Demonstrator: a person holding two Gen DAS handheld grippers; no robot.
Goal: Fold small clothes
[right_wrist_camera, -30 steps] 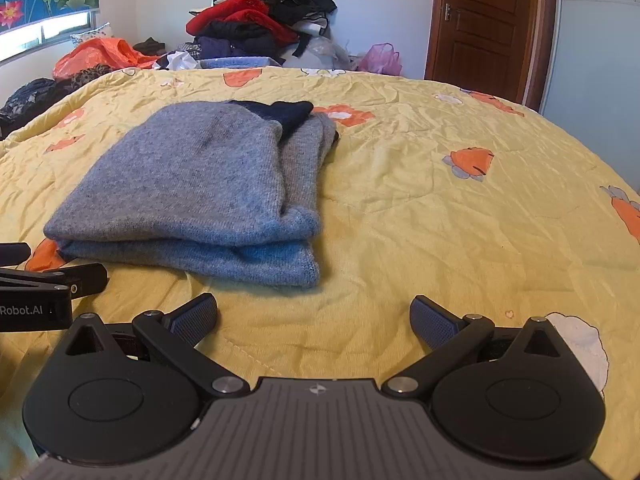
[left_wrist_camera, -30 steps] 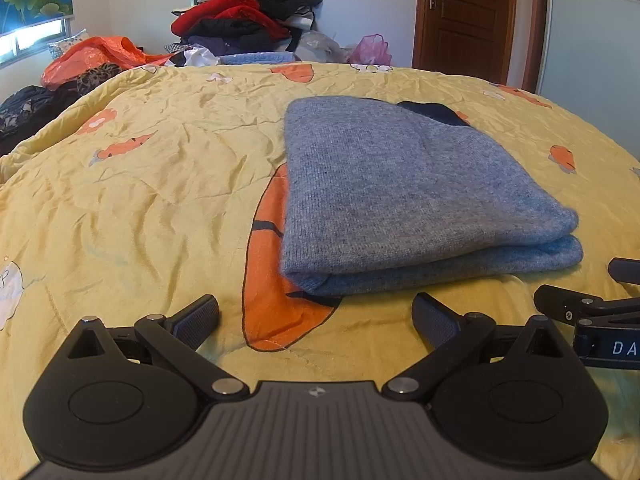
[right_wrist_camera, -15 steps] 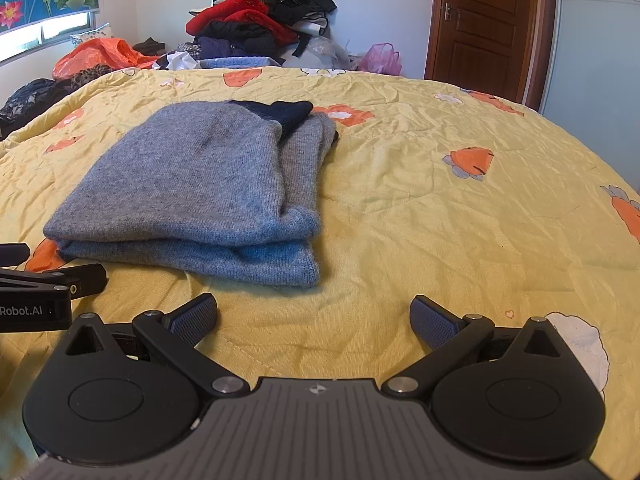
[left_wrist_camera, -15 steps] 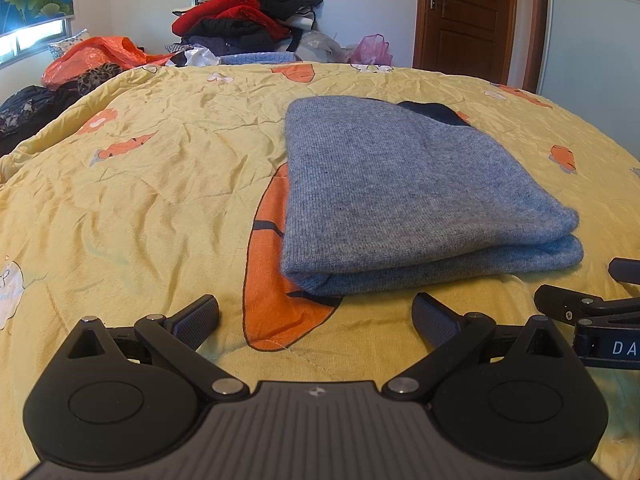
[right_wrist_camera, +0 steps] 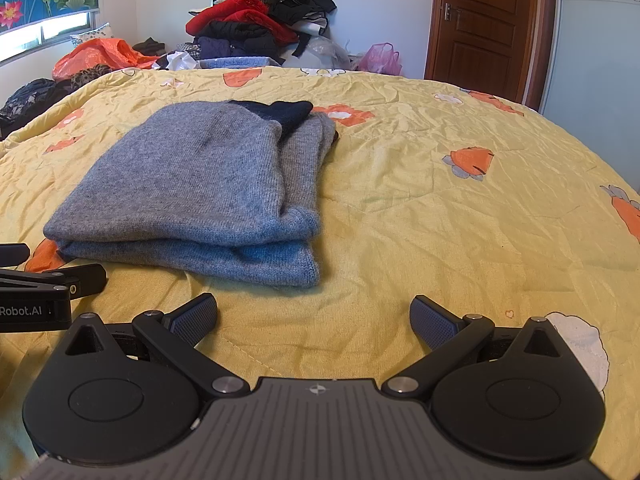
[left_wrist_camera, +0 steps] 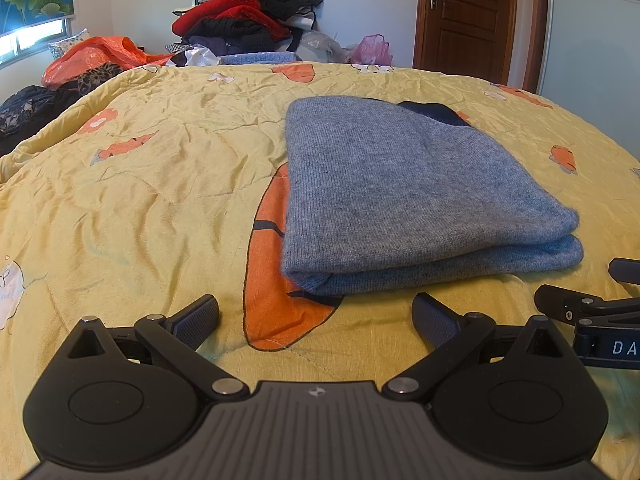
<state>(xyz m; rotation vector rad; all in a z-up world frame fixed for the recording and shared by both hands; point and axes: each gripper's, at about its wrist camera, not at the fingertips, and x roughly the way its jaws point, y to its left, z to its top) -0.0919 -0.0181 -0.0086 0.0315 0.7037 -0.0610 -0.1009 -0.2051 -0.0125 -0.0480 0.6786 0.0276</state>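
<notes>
Left wrist view: left gripper (left_wrist_camera: 316, 312) rests low over the quilt (left_wrist_camera: 140, 208), fingers spread wide, nothing between them.
Right wrist view: right gripper (right_wrist_camera: 314, 314) sits likewise, fingers spread wide and empty, just short of the sweater's near edge.
Sweater: grey knit sweater (left_wrist_camera: 408, 196) lies folded in the middle of the bed, layers stacked, fold edge facing both tools; neither tool touches it.
Fold quality: near edge is even in the left view; in the right view the right-hand side (right_wrist_camera: 304, 160) shows loose, uneven layers, and a dark navy part (right_wrist_camera: 280, 112) pokes out at the far end.
Tool spacing: right gripper's finger shows at the right edge of the left view (left_wrist_camera: 580, 308); left one at the left edge of the right view (right_wrist_camera: 52, 280); the two sit side by side.
Progress: this garment looks essentially folded; at most a tidy of the right side remains.
Remaining: a clothes heap (right_wrist_camera: 260, 28) sits beyond the bed's far edge; whether it belongs to the task cannot be told.
</notes>
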